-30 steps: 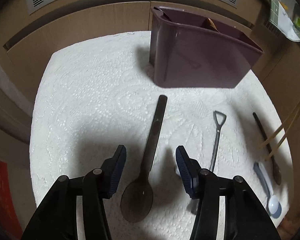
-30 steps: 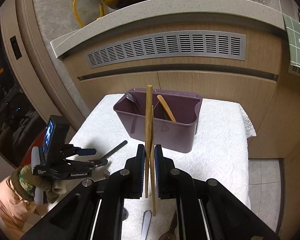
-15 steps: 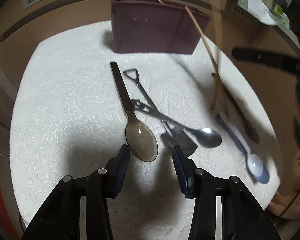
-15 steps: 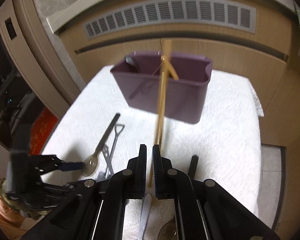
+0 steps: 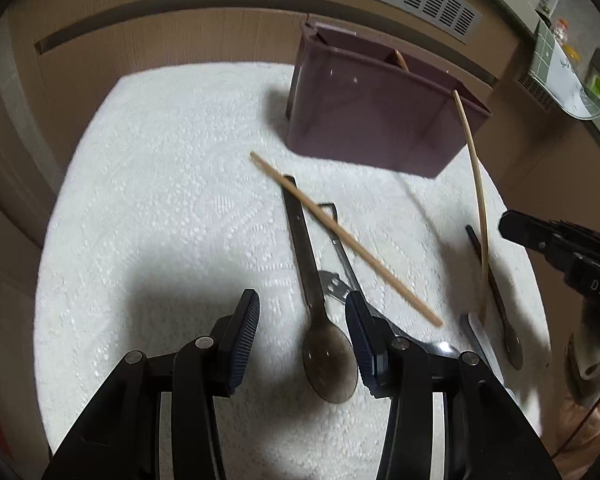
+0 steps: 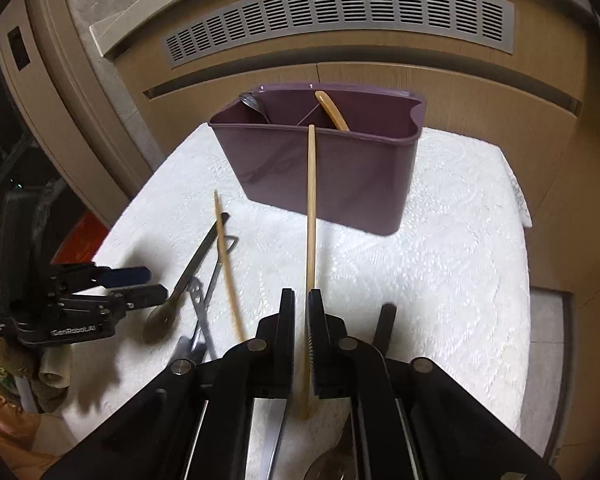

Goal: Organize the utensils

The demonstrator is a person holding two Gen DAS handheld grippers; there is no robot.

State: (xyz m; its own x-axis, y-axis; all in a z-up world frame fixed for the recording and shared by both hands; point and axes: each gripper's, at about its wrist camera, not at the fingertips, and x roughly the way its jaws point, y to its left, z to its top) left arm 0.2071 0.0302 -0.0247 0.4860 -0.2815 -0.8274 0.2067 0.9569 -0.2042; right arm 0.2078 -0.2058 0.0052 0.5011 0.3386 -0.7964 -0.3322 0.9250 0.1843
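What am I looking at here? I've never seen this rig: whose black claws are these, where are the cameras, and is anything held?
There is no robot. A person holds a two-finger gripper in each hand, each with a camera looking along its fingers. One picture looks past the left gripper, open and empty above a dark spoon. The other looks past the right gripper: a chopstick stands between its pads, which have just been opening. On the white cloth a second chopstick lies across the spoon's handle, near a purple caddy.
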